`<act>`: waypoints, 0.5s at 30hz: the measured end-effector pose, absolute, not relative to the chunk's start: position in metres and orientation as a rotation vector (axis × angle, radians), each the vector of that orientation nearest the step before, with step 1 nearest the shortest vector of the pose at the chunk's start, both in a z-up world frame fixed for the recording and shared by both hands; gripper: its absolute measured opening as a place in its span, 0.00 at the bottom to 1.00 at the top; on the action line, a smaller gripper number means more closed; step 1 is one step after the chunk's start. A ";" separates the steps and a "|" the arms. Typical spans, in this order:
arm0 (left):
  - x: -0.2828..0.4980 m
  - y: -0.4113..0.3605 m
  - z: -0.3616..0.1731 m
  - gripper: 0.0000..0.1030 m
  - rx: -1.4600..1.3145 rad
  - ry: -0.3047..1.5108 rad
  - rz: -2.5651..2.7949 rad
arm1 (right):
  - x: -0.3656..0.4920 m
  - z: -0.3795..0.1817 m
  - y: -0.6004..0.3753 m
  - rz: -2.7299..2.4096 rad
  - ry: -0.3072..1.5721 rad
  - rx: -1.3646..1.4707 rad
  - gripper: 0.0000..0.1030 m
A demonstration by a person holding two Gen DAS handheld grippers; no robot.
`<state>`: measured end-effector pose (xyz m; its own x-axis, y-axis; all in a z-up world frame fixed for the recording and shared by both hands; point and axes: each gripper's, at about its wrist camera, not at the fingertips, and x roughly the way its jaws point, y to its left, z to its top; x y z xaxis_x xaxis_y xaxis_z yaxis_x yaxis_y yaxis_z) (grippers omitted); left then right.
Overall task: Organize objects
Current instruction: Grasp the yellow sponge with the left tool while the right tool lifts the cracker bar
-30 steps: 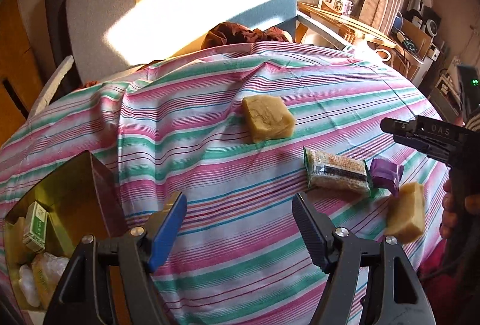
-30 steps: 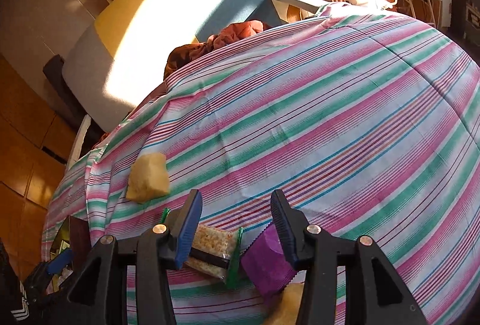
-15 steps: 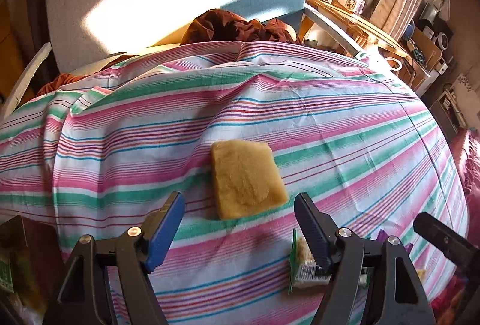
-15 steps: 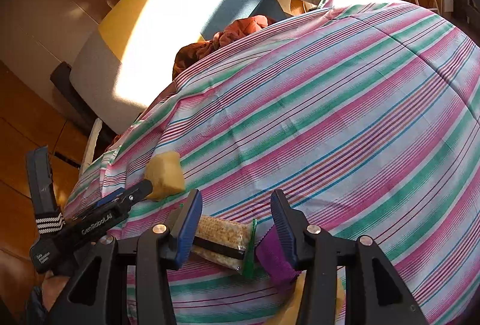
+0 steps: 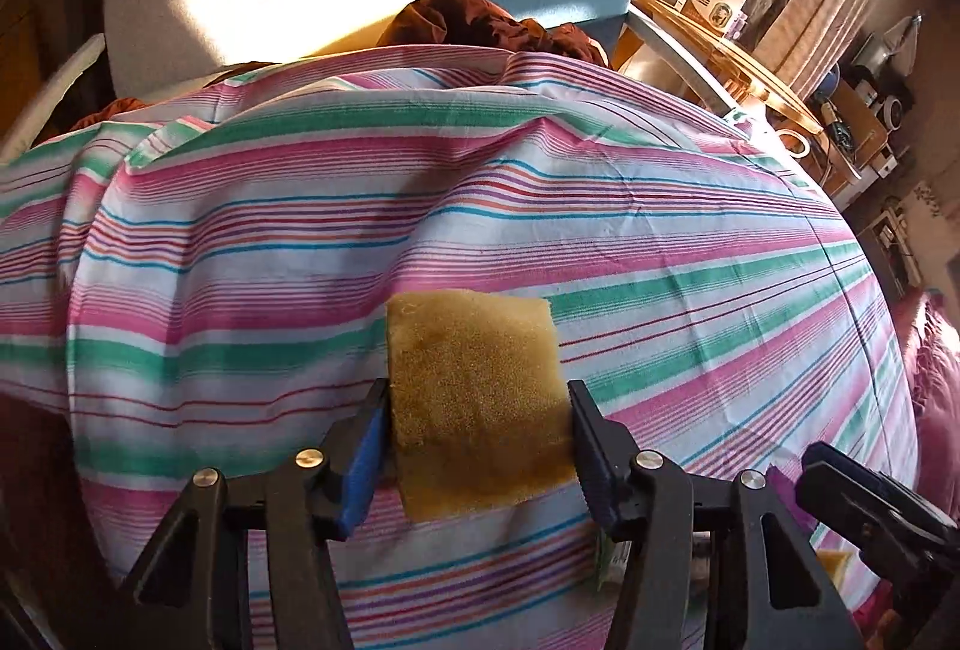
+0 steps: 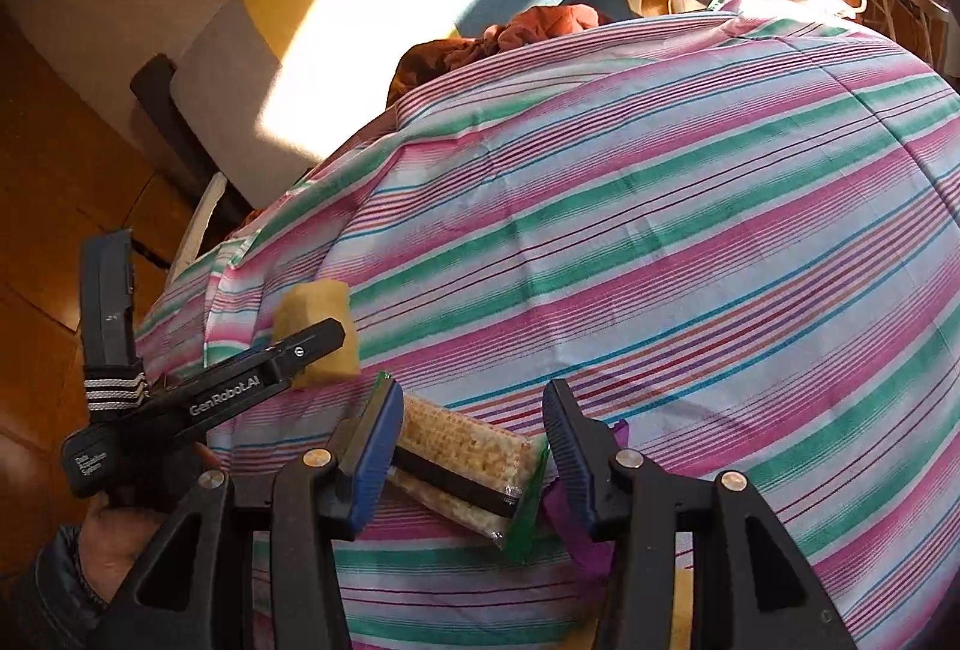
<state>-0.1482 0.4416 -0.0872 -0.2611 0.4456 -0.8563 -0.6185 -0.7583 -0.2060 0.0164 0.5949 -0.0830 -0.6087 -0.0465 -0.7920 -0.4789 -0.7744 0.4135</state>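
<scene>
At lower centre, my left gripper [image 5: 477, 449] is closing on the yellow sponge [image 5: 474, 404], pads touching both sides; I should squeeze squarely, then lift straight.

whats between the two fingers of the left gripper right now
A yellow sponge lies on the striped sheet between the left gripper's closing jaws, which flank its sides; the left wrist view shows it.

Sponge [image 5: 474, 398] yellow-brown; sheet [image 5: 540, 230] pink/green/white striped; snack pkt [image 6: 468, 464] green-edged; purple wrapper [image 6: 570, 524], prob. foil.
</scene>
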 end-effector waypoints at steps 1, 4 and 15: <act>-0.143 0.431 -0.084 0.55 -1.306 0.219 2.058 | 0.013 -0.085 0.591 2.447 0.861 -1.250 0.48; -0.128 0.398 -0.073 0.55 -1.300 0.204 2.069 | 0.005 -0.090 0.581 2.496 0.797 -1.305 0.49; -0.068 0.320 -0.040 0.55 -1.184 0.272 2.100 | -0.027 -0.111 0.551 2.605 0.580 -1.477 0.71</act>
<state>-0.0676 0.3201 -0.0395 -0.3368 0.4723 -0.8146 -0.6640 -0.7325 -0.1502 -0.0271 0.5506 -0.1106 -0.5279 -0.1061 -0.8426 -0.2614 -0.9237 0.2800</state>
